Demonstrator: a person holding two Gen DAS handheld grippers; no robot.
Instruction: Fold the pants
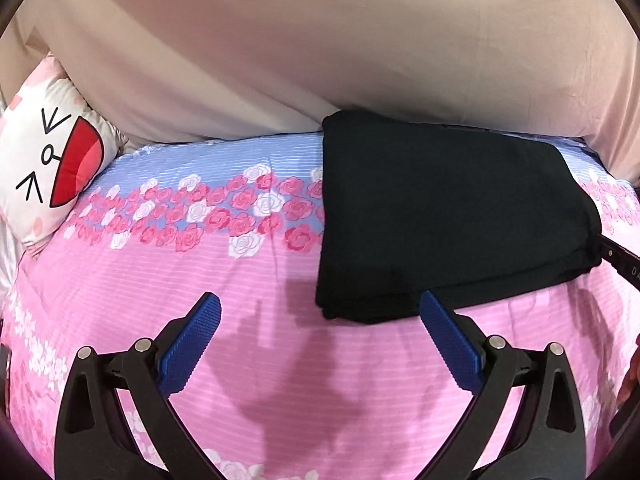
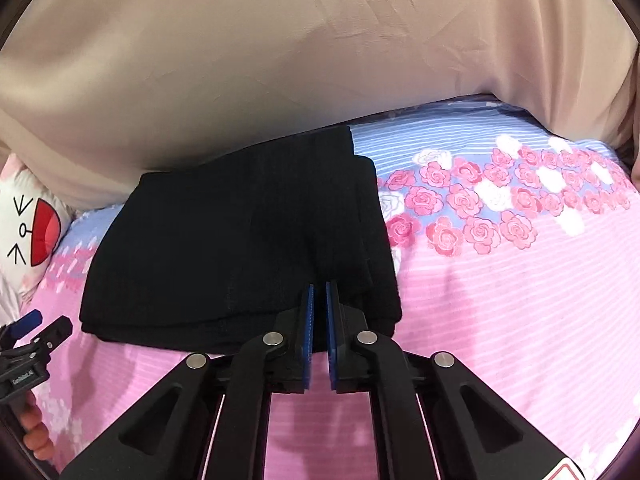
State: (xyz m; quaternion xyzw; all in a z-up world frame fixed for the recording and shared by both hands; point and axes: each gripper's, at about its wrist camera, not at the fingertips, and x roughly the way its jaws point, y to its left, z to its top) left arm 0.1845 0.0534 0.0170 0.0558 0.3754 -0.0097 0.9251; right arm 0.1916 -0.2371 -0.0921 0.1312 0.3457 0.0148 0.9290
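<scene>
The black pants [image 1: 444,216] lie folded into a thick rectangle on the pink flowered bed sheet [image 1: 200,272]; they also show in the right wrist view [image 2: 240,240]. My left gripper [image 1: 320,304] is open and empty, held just in front of the stack's near left corner. My right gripper [image 2: 319,292] has its blue pads almost together over the stack's near right edge. No cloth shows in the narrow gap between them. The left gripper shows at the left edge of the right wrist view [image 2: 40,326].
A white cartoon-face pillow [image 1: 48,160] lies at the far left. A beige padded headboard or cushion [image 1: 320,48] rises behind the pants. The sheet [image 2: 520,280] stretches to the right of the stack.
</scene>
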